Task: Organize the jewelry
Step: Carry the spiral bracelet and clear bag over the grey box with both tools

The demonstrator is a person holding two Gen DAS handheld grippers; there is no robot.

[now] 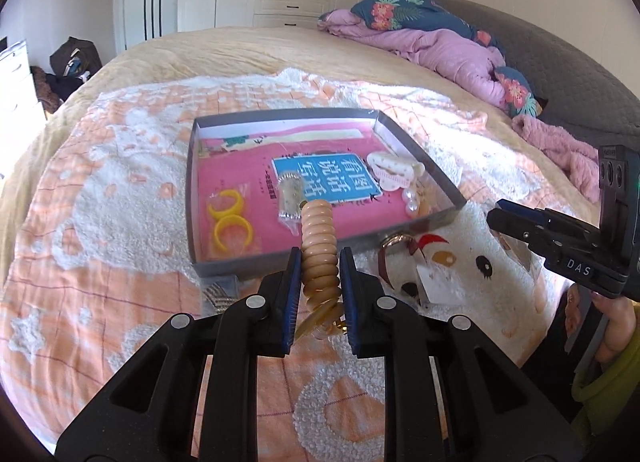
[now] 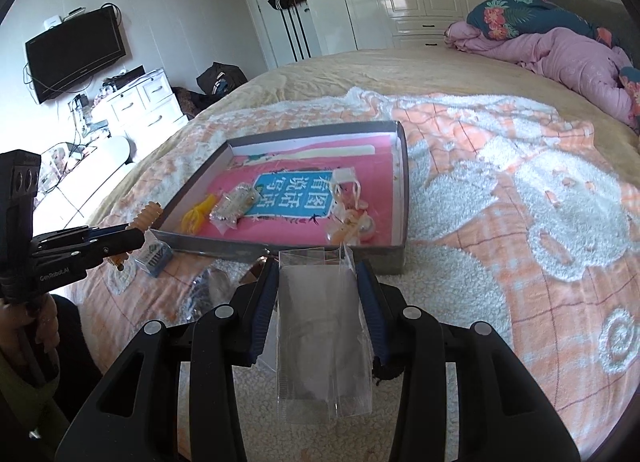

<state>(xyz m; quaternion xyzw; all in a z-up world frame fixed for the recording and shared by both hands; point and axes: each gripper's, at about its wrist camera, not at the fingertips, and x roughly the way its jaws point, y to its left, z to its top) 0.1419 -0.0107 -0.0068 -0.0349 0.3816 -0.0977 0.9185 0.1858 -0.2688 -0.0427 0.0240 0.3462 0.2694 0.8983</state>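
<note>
My left gripper [image 1: 320,258] is shut on a tan coiled spiral bracelet [image 1: 318,234], held above the near edge of a shallow grey tray [image 1: 320,260] with a pink printed floor. In the tray lie yellow rings in a bag [image 1: 230,217], a silver glittery piece in a bag [image 1: 290,197], a white hair claw [image 1: 394,171] and pearl pieces [image 1: 412,201]. My right gripper [image 2: 316,274] is shut on a clear plastic packet [image 2: 324,334], just in front of the tray [image 2: 280,250]. The left gripper [image 2: 132,238] shows at the left in the right wrist view.
On the peach and white blanket [image 1: 100,189] in front of the tray lie a gold and dark red bangle [image 1: 394,250], a white card [image 1: 440,282] and a small bag of clips [image 2: 154,258]. A pink quilt [image 1: 452,49] lies far right. A dresser [image 2: 140,101] stands left.
</note>
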